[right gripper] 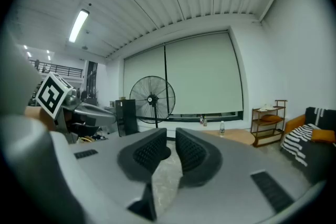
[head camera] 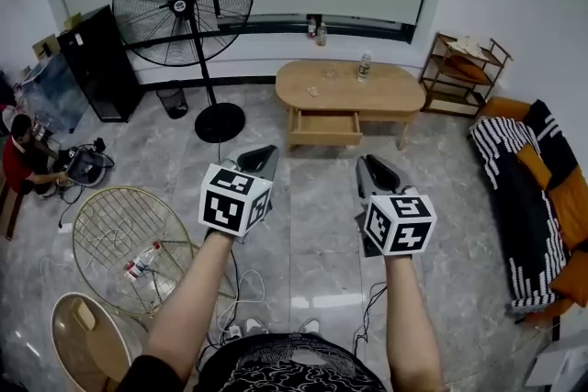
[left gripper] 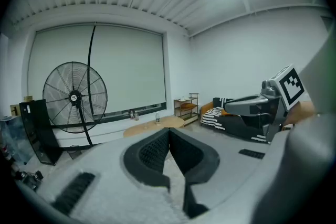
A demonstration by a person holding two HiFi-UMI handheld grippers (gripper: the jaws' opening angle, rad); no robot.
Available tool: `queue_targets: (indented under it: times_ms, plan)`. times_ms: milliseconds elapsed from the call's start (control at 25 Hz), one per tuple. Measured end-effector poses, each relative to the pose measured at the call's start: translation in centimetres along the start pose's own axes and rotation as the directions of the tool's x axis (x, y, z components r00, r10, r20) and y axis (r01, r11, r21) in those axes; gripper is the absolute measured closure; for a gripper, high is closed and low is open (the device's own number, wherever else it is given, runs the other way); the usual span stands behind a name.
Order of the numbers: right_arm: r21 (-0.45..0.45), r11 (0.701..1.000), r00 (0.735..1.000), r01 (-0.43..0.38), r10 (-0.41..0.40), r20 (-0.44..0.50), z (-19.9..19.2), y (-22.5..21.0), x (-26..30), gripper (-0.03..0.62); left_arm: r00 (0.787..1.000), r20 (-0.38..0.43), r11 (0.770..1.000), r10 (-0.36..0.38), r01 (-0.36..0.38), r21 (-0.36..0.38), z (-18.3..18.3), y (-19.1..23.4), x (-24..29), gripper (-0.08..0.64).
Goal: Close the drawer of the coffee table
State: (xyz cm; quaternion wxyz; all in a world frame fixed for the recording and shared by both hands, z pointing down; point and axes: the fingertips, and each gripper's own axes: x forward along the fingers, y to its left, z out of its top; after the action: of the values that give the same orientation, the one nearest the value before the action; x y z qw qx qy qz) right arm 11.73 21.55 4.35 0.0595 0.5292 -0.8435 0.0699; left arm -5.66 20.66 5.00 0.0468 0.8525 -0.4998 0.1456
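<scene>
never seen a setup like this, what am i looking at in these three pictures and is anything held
No robot here: a person holds a two-jaw gripper in each hand, each with a marker cube. The head view looks down from the person's head at the left gripper and right gripper. The other two views come from cameras riding on each gripper, looking along its jaws. Both are empty: the left's jaws meet at the tips, the right's stand a thin gap apart. Ahead stands the table with its drawer pulled open and a bottle on top.
</scene>
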Motion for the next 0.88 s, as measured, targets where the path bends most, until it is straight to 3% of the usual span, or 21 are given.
queue_targets:
  times_ms: [440, 880]
  plan:
    - [0.023, 0.999, 0.999, -0.048, 0.049, -0.016, -1.0, -3.3, -0.9, 0.425, 0.999, -0.012, 0.999, 0.036, -0.035, 0.004, 0.6, -2.7, 2.3, 0.552]
    - [0.047, 0.995, 0.995, -0.090, 0.092, -0.035, -1.3, -4.8, 2.1, 0.332, 0.998, -0.019, 0.998, 0.059, -0.059, -0.011, 0.8, -1.4, 4.9, 0.552]
